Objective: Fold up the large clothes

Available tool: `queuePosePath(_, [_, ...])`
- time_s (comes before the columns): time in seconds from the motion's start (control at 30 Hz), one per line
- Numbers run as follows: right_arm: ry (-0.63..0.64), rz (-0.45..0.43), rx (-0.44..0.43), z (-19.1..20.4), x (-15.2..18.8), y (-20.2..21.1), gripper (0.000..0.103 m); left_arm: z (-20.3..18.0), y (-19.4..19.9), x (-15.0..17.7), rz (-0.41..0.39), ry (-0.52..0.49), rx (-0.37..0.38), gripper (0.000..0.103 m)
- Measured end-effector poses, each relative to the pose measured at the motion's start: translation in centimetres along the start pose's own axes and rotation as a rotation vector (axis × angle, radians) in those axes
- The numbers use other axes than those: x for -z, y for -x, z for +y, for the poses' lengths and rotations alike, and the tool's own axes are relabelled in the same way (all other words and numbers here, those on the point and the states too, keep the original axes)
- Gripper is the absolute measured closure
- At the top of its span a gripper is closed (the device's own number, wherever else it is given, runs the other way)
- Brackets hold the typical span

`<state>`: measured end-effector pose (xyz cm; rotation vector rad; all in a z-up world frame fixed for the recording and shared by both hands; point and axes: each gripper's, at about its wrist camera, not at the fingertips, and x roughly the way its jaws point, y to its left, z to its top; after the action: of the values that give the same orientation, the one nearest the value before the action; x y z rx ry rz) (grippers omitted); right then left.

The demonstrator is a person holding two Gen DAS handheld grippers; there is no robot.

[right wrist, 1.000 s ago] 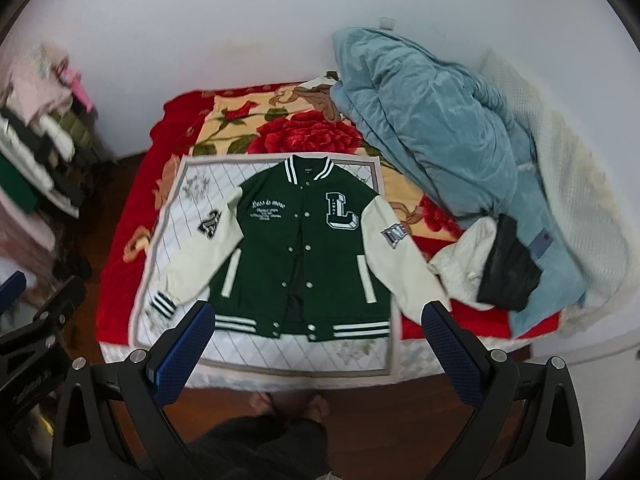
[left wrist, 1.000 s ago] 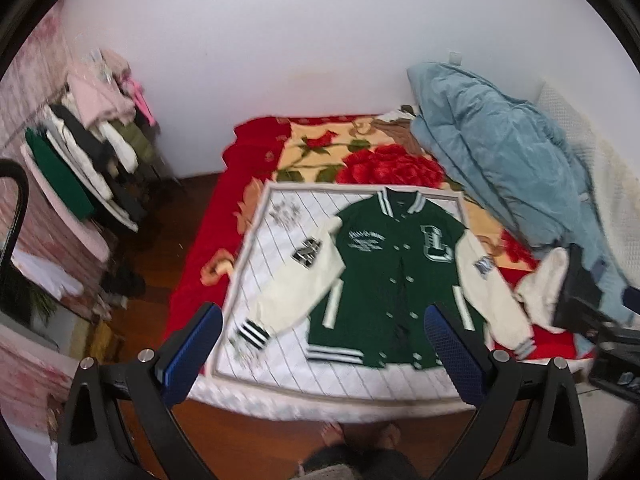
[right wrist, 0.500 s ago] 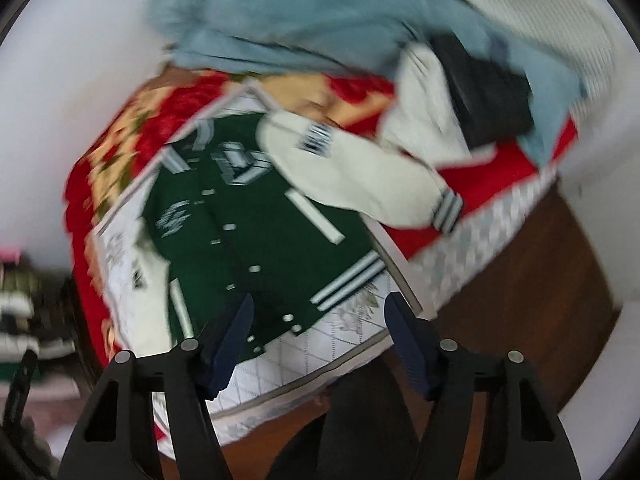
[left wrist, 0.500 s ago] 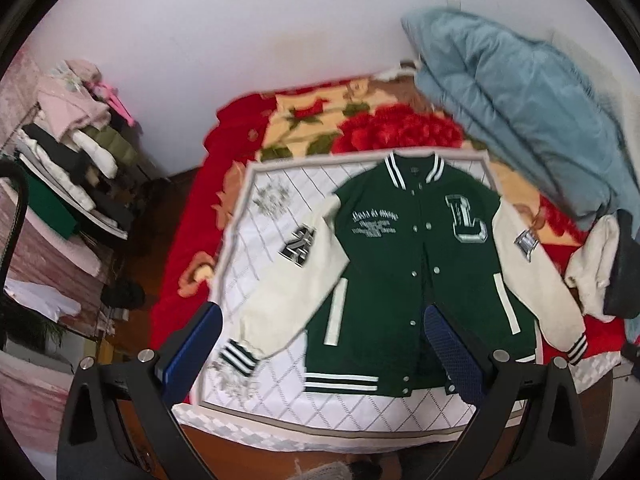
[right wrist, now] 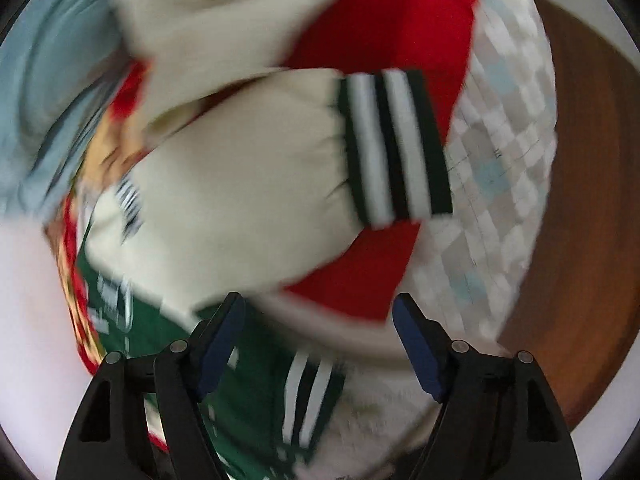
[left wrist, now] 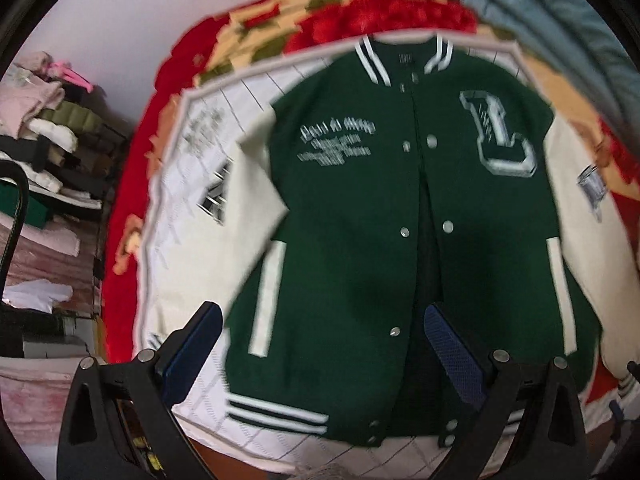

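Observation:
A dark green varsity jacket (left wrist: 352, 208) with cream sleeves lies flat, front up, on a white quilted sheet (left wrist: 188, 184) on the bed. My left gripper (left wrist: 320, 324) hovers open over the jacket's lower front, nothing between its blue pads. In the blurred right wrist view the jacket's cream right sleeve (right wrist: 240, 192) with its striped cuff (right wrist: 394, 144) fills the middle. My right gripper (right wrist: 320, 314) hangs just above that sleeve and the green hem (right wrist: 280, 408). Its jaws are opening and nothing is between them.
A red floral blanket (left wrist: 132, 168) covers the bed under the sheet. A light blue quilt (left wrist: 560, 20) is heaped at the far right. Stacked clothes on a rack (left wrist: 48, 128) stand at the left. Brown wood floor (right wrist: 572, 240) lies beyond the bed's edge.
Both grippers have dropped toward the bed, so the jacket looks much larger. The right view has rolled and swung onto the right sleeve. The right jaws stand narrower than a second ago.

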<state>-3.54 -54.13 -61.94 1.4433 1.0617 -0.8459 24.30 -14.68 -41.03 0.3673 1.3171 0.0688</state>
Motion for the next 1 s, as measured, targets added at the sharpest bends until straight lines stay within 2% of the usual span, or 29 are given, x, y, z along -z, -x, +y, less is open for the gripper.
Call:
queuePosePath(0.07, [-0.099,-0.022,-0.055,-1.6,-1.9,-3.0,0.025,-1.5,-2.6,-0.4,0.034,-0.002,0.004,0.0])
queuePosePath(0.13, [-0.173,-0.06,-0.107,-2.0,-2.9,-4.4,0.026,-2.6,-4.4,-0.7,0.046,-0.011,0.013,0.0])
queuePosePath(0.23, [-0.251,-0.262,-0.122,-1.3,-2.3,-2.6,0.066,-4.4,-6.8,-1.5,0.04,-0.034,0.034,0.0])
queuePosePath(0.27, [-0.246,-0.301,-0.133,-0.7,-1.8,-1.9,0.07,-4.9,-7.3,-1.6,0.038,-0.044,0.036,0.0])
queuePosePath(0.33, [-0.174,-0.36,-0.152,0.9,-1.4,-1.5,0.071,-5.7,-8.3,-1.9,0.028,-0.056,0.047,0.0])
queuePosePath(0.37, [-0.14,-0.358,-0.153,1.5,-1.6,-2.1,0.07,-5.9,-8.6,-1.9,0.025,-0.059,0.052,0.0])
queuePosePath(0.4, [-0.117,-0.331,-0.147,2.0,-2.2,-3.6,0.068,-6.0,-9.0,-2.1,0.023,-0.061,0.057,0.0])
queuePosePath(0.43, [-0.117,-0.303,-0.155,2.2,-2.6,-4.6,0.056,-6.2,-9.5,-2.3,0.024,-0.062,0.061,0.0])
queuePosePath(0.5, [-0.141,-0.254,-0.199,2.7,-3.5,-6.9,0.053,-6.3,-10.3,-2.6,0.03,-0.054,0.071,0.0])
queuePosePath(0.53, [-0.145,-0.276,-0.185,3.4,-3.7,-7.2,0.06,-6.2,-10.6,-2.8,0.03,-0.049,0.075,0.0])
queuePosePath(0.57, [-0.143,-0.308,-0.173,4.3,-3.5,-6.8,0.087,-6.1,-10.6,-2.9,0.029,-0.047,0.078,0.0])
queuePosePath(0.6, [-0.131,-0.333,-0.182,5.5,-2.9,-6.1,0.091,-5.9,-10.7,-3.0,0.023,-0.045,0.081,0.0])
queuePosePath(0.67, [-0.093,-0.388,-0.186,8.5,-1.2,-4.2,0.093,-5.3,-10.6,-3.4,0.011,-0.037,0.084,0.0])
queuePosePath(0.8, [0.039,-0.427,-0.225,15.8,2.5,-0.8,0.094,-2.9,-10.4,-4.3,-0.007,-0.002,0.086,0.0])
queuePosePath(0.9, [0.2,-0.456,-0.252,23.7,6.0,0.7,0.095,-0.7,-10.6,-5.2,-0.01,0.037,0.085,0.0])
queuePosePath(1.0, [0.354,-0.457,-0.269,31.7,8.6,0.4,0.095,2.1,-10.9,-6.1,-0.02,0.086,0.074,0.0])
